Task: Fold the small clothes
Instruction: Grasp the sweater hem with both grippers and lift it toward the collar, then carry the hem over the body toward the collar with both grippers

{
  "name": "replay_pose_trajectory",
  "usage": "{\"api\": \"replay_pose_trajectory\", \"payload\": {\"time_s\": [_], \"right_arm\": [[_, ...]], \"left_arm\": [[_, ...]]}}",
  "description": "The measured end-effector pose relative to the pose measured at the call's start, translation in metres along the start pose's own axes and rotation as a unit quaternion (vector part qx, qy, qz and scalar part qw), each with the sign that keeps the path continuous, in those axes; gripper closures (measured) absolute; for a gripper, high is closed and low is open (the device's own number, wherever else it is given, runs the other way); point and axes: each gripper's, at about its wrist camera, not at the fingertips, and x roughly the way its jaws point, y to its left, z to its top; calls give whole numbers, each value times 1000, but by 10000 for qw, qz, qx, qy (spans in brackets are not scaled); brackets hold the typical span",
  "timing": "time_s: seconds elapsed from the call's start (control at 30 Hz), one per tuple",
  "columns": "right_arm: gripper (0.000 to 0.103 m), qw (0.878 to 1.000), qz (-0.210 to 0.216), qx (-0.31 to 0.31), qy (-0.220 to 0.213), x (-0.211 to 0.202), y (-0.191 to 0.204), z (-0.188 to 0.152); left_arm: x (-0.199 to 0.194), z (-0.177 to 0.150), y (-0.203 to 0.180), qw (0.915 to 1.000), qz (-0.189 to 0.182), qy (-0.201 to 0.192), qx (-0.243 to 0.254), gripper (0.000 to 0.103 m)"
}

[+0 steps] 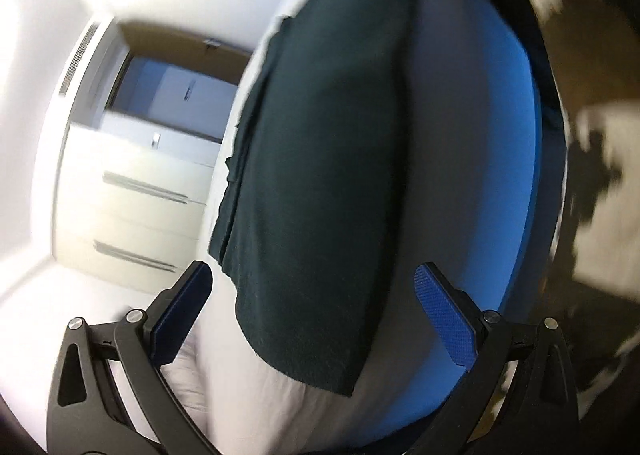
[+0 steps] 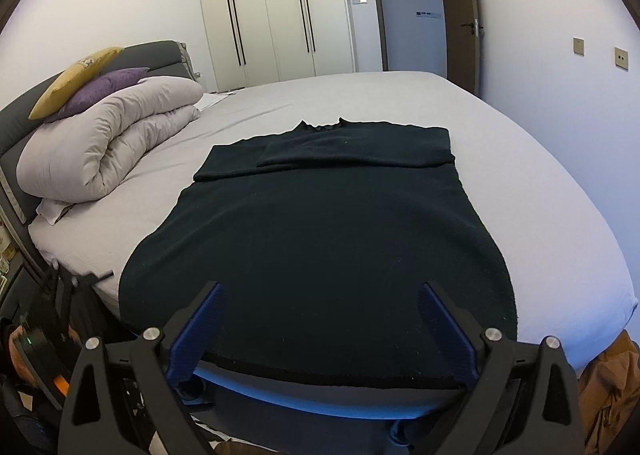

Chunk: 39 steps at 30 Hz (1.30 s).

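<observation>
We see a dark garment spread flat on the grey sheet of the bed, its hem at the near edge and its neckline at 12 o'clock. Both sleeves are folded inward across the chest, one lying over the other. In the right wrist view, we find the right gripper just above the hem at 6 o'clock, its blue-padded fingers spread wide and holding nothing. In the left wrist view, which is tilted and blurred, we see the same garment running from 12 to 6 o'clock; the left gripper is likewise wide open and empty, its fingers flanking the cloth's corner. We cannot tell whether either gripper touches the fabric. At 9 o'clock from the garment a rolled duvet carries a purple pillow and a yellow pillow. Beyond, at 12 o'clock, stand a wardrobe and a doorway.
</observation>
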Motion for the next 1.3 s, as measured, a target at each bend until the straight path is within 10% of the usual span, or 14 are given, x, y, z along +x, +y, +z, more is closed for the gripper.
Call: {"api": "replay_pose_trajectory", "payload": {"time_s": [0.27,0.53,0.83,0.93,1.3], "right_arm": [[4,10000,20,97,-6,2,-2,1],[4,9999,18,118,-17,2,-2,2],[5,9970,-269,-723,42,-5,7,0],[8,9896,-536,-1326,130,-7,13,-10],[18,9365,-1343,-3191,558,12,34,-51]], "left_arm": [[38,-16,-18,9933,720,464,778,0],[13,-18,28,9950,990,34,-85,8],[6,-26,56,9962,473,-42,-734,76],[10,-28,68,9951,297,-52,-942,93],[12,-19,155,9757,393,-179,-2149,95]]}}
